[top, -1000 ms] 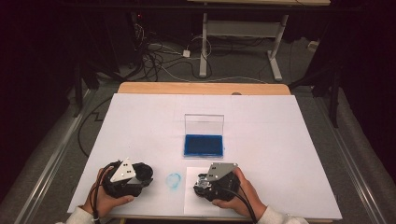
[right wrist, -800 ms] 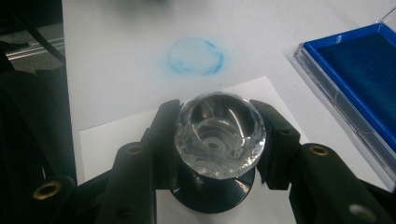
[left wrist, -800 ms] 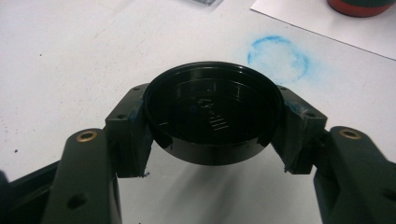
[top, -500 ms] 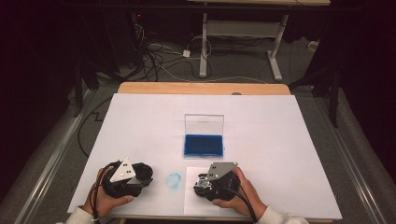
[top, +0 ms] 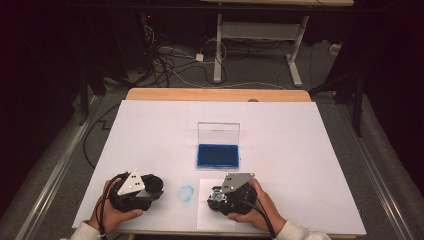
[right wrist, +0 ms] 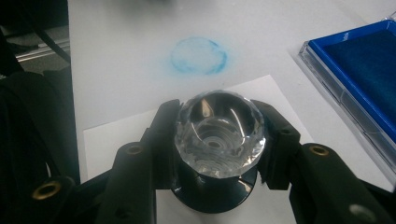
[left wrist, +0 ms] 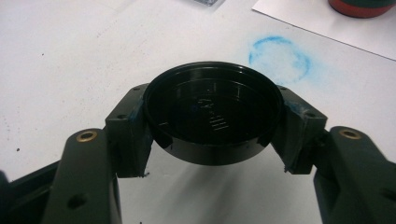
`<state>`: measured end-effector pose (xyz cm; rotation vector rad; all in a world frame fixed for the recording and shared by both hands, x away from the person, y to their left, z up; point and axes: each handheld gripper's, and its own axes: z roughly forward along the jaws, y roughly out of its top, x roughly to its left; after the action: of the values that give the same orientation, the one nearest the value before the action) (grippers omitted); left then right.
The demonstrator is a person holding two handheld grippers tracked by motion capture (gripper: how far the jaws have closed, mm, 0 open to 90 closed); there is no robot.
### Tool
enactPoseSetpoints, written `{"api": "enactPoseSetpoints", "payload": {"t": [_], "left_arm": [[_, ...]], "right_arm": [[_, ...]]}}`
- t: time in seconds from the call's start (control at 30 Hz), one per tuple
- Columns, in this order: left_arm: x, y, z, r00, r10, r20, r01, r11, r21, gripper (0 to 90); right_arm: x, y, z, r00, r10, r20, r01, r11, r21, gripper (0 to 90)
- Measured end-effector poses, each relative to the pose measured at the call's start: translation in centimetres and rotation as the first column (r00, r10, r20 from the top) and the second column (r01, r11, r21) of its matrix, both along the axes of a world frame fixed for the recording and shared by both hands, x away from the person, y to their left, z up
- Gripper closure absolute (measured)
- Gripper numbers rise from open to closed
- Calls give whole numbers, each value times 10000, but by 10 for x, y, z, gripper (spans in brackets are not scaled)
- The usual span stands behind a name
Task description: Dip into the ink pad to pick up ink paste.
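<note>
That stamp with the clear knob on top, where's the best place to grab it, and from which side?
Grip the faceted clear knob across its widest part, one jaw on each side, coming in level from the person's side of the table. The right gripper already holds it that way. The stamp stands upright on the white paper sheet, and its dark base flares wider below, so a grip on the knob probably leaves the base free to press flat.

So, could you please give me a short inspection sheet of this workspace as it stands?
Surface: white table with a round blue ink smudge.
Job's things: black cap; stamp with clear faceted knob on a white paper sheet; open blue ink pad.
Clutter: nothing seen.
Grippers: left gripper shut on the cap; right gripper shut on the stamp.
Cables: loose tangle on the floor.
Surroundings: dark room, desk frame behind.
</note>
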<state>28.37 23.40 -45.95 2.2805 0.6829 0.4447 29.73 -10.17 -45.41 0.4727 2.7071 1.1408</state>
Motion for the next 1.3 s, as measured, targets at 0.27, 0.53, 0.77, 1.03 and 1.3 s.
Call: {"api": "enactPoseSetpoints", "payload": {"t": [0.27,0.53,0.77,1.03,1.3], "left_arm": [[0,0,0,10000,29,23,-29,10000,-9,368],[0,-1,1,10000,-22,65,22,10000,18,367],[1,0,1,10000,-14,53,14,10000,-7,367],[1,0,1,10000,-8,91,7,10000,12,367],[1,3,0,10000,82,52,-82,9999,-75,367]], "right_arm": [[-1,1,1,10000,-9,74,9,10000,-96,563],[3,-5,6,9999,-133,-93,136,9994,319,563],[5,-15,26,9989,-426,203,400,9925,1153,562],[5,-25,41,9949,-818,590,729,9875,1396,563],[12,-39,55,9876,-1196,1017,1034,9829,1522,563]]}}
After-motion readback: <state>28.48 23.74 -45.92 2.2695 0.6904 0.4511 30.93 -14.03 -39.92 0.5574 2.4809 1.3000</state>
